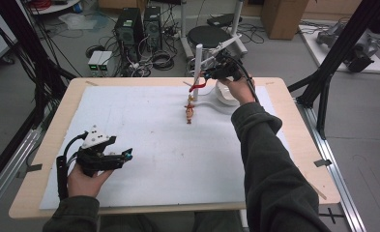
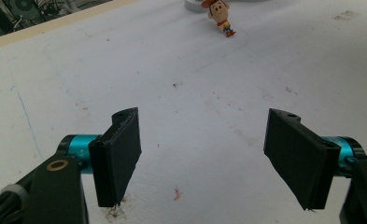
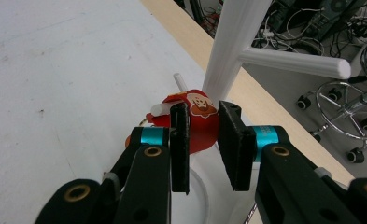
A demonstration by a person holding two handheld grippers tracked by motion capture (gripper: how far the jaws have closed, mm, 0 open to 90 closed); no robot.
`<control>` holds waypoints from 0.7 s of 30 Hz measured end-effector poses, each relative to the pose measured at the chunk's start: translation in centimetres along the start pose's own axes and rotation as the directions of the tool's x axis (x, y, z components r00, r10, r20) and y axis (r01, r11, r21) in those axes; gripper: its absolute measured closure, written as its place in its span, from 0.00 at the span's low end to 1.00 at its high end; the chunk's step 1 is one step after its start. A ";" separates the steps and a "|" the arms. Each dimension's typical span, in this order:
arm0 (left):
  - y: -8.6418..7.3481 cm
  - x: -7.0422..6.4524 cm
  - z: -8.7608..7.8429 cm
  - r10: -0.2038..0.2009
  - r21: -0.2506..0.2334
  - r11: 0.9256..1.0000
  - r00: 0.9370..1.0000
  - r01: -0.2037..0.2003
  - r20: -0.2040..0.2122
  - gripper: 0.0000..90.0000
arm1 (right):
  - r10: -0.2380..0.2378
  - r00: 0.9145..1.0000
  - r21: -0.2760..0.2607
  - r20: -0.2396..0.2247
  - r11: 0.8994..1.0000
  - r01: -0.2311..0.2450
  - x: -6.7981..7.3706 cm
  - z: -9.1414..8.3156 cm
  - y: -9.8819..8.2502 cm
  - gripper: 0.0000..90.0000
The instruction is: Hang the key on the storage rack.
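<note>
No readable text, brand, number or sign anywhere. Closest thing to a mark: small printed cartoon face on the red strap (image 3: 197,119), between the right gripper (image 3: 204,144) jaws; a picture, no lettering. Green lights on the computer towers (image 1: 139,26) on the floor, far beyond the left gripper (image 1: 124,155), too small to read.

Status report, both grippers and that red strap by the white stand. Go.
Left gripper open, idle over the white mat. Right gripper closed on red strap beside white stand. Cowboy figurine nearby, clear of both.
</note>
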State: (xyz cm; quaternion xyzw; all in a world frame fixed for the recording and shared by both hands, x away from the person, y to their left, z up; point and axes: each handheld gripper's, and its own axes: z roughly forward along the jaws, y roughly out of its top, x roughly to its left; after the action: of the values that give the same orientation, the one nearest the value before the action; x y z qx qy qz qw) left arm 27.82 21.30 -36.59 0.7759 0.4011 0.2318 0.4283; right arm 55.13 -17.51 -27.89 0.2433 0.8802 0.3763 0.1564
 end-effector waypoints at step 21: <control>0.1 0.2 -0.4 -0.001 -0.007 1.000 1.000 0.001 -0.008 0.31 | 0.049 0.999 0.018 0.019 0.999 -0.049 -0.3 0.9 -0.3 0.83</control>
State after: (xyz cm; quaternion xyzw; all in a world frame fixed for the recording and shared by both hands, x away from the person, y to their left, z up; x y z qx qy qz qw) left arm 27.73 21.65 -36.28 0.7732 0.4027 0.2362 0.4293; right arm 55.69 -17.32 -28.62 0.2698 0.8759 0.3696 0.1531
